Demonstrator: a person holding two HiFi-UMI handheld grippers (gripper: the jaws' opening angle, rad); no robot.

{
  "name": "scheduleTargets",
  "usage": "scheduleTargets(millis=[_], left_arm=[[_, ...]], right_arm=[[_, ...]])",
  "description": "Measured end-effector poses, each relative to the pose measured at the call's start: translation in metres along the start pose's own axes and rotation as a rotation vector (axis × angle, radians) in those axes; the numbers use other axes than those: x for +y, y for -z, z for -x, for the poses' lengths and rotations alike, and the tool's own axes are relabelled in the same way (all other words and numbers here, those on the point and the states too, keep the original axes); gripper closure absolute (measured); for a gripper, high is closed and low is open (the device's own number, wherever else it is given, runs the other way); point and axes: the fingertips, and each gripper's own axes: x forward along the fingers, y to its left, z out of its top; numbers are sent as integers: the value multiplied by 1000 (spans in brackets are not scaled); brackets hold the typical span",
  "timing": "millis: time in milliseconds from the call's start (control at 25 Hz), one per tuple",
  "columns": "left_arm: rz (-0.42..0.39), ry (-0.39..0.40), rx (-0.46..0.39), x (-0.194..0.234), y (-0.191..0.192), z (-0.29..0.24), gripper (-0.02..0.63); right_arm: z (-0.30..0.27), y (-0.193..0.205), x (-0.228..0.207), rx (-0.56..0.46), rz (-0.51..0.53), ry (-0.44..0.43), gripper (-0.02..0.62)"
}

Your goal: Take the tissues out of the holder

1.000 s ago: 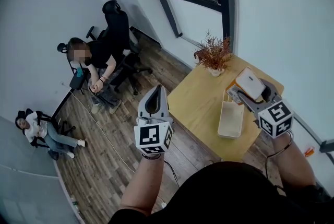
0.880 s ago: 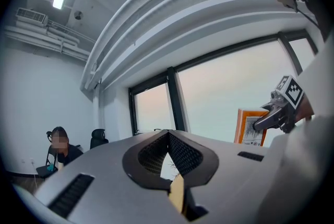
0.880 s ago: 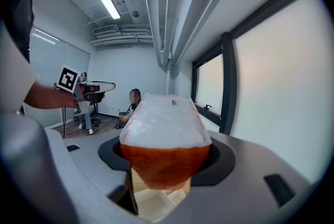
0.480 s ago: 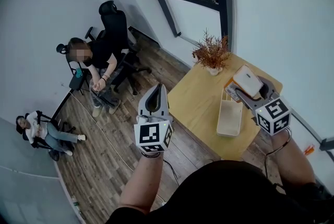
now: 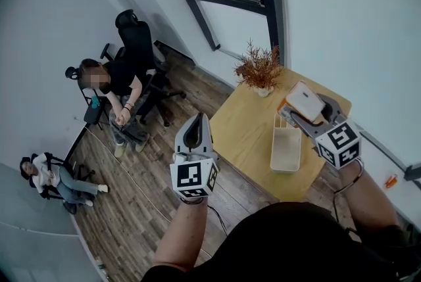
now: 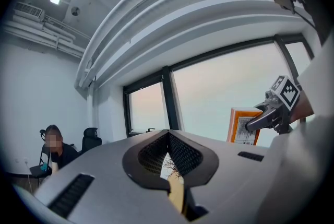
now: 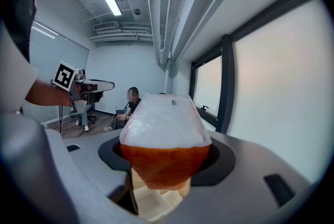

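**A:** Where is the tissue pack (image 5: 304,99)?

**B:** It is up in the air, in the right claw (image 5: 301,107). The claw's two jaws press on the sides of the pack's orange end, and the white end sticks out past the tips. The right gripper view shows the pack filling the space between the jaws.

**A:** And the holder (image 5: 287,165)?

**B:** The pale open box lies on the wooden table (image 5: 243,129), along the table's right edge and closer to its near corner. The pack hangs above the holder's far end without touching it; the right gripper view shows the holder's cream inside directly beneath the pack.

**A:** What about the other hand?

**B:** The left claw (image 5: 198,117) is held out level over the floor (image 5: 131,208), off the table's left edge and well apart from the holder. Its jaw tips meet, and nothing sits between them.

**A:** Anything else on the table?

**B:** A potted plant (image 5: 258,70) with dry reddish twigs stands at the far corner. Beyond the table, a seated person (image 5: 112,87) is on a chair near the wall.
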Motion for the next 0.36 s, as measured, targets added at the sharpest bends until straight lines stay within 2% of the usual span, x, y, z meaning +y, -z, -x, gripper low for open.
scheduleTargets(millis=[360], left_arm=[[20,19,5,-5,6,-7,601]], right_arm=[[-2,1,-4,2,-11,11,308]])
